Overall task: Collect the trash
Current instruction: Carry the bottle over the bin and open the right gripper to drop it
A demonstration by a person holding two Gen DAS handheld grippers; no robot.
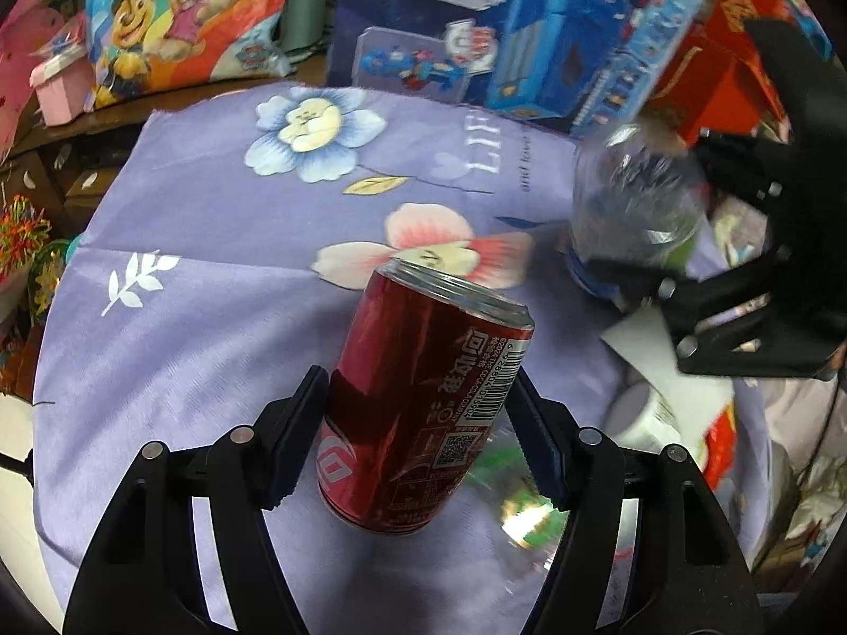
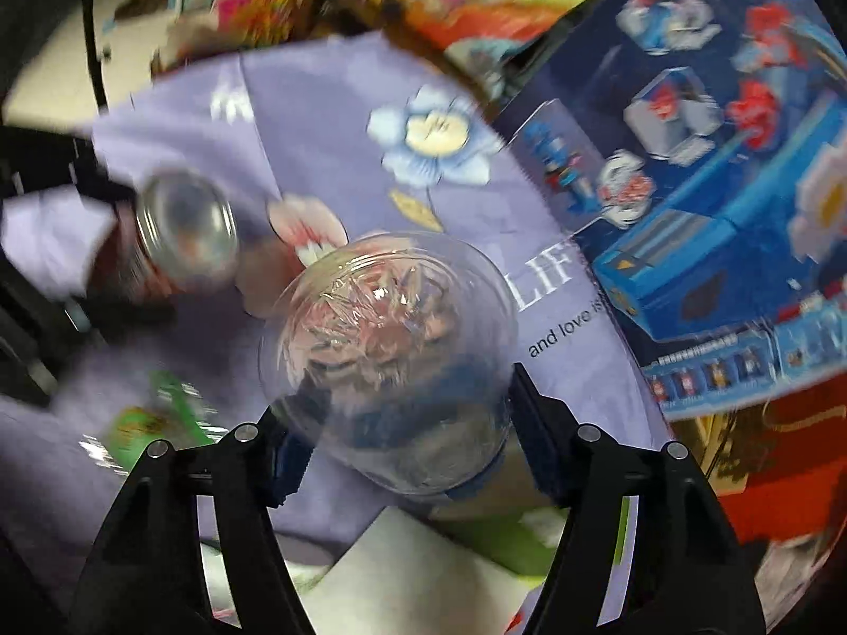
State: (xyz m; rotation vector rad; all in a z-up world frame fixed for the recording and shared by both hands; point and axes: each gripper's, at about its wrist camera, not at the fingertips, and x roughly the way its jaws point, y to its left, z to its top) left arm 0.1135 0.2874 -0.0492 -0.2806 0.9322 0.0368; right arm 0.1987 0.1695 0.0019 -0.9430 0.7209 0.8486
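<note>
My left gripper is shut on a red soda can and holds it tilted above the purple flowered cloth. My right gripper is shut on a clear plastic bottle with a blue label band, its base pointing away from the camera. The bottle and the right gripper also show blurred at the right of the left wrist view. The can's silver end and the left gripper show blurred at the left of the right wrist view.
Blue toy boxes and a red box stand along the cloth's far edge, with a cartoon cushion at the back left. White paper, a white cup and green wrappers lie under the grippers.
</note>
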